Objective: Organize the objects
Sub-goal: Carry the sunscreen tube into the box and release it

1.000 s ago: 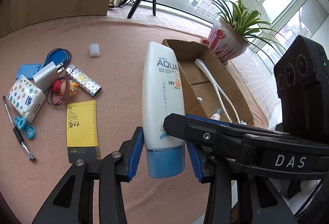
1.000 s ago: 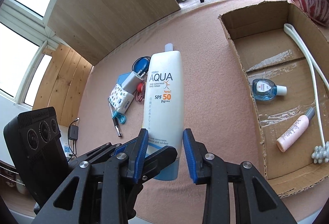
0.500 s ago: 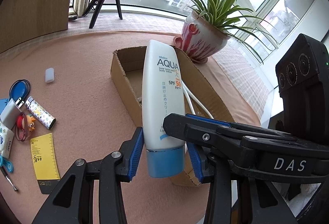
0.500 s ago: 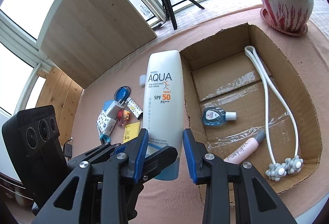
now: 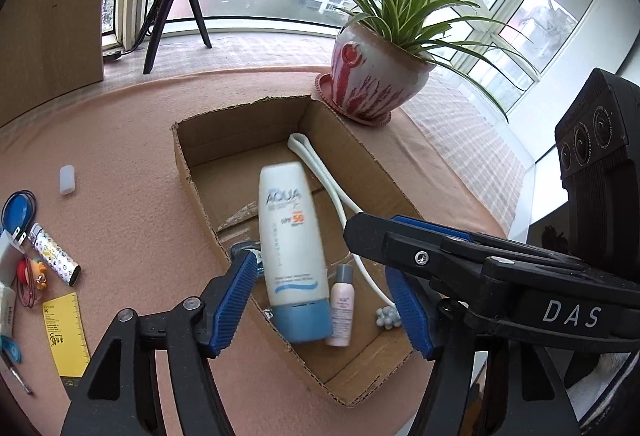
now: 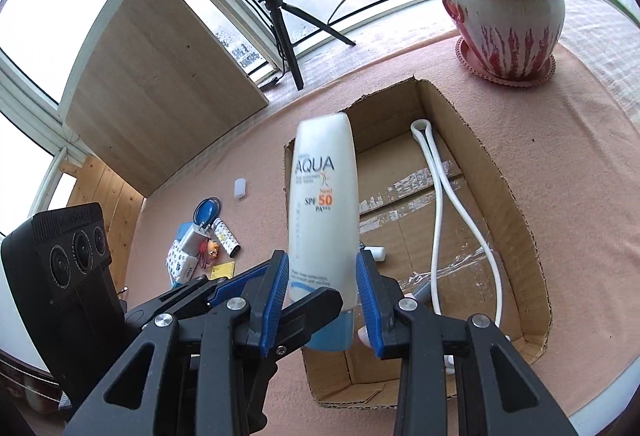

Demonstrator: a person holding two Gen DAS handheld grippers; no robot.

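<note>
Cardboard box (image 5: 188, 160) rim clear, both jaws opening, sunscreen tube (image 5: 290, 248) released between them

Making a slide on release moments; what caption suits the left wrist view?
Left gripper opening, sunscreen tube loose between its pads, over the cardboard box.

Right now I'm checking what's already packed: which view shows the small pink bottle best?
The left wrist view: the pink bottle lies in plain sight in the cardboard box, beside the sunscreen tube. In the right wrist view the tube and right tool hide nearly all of it.
</note>
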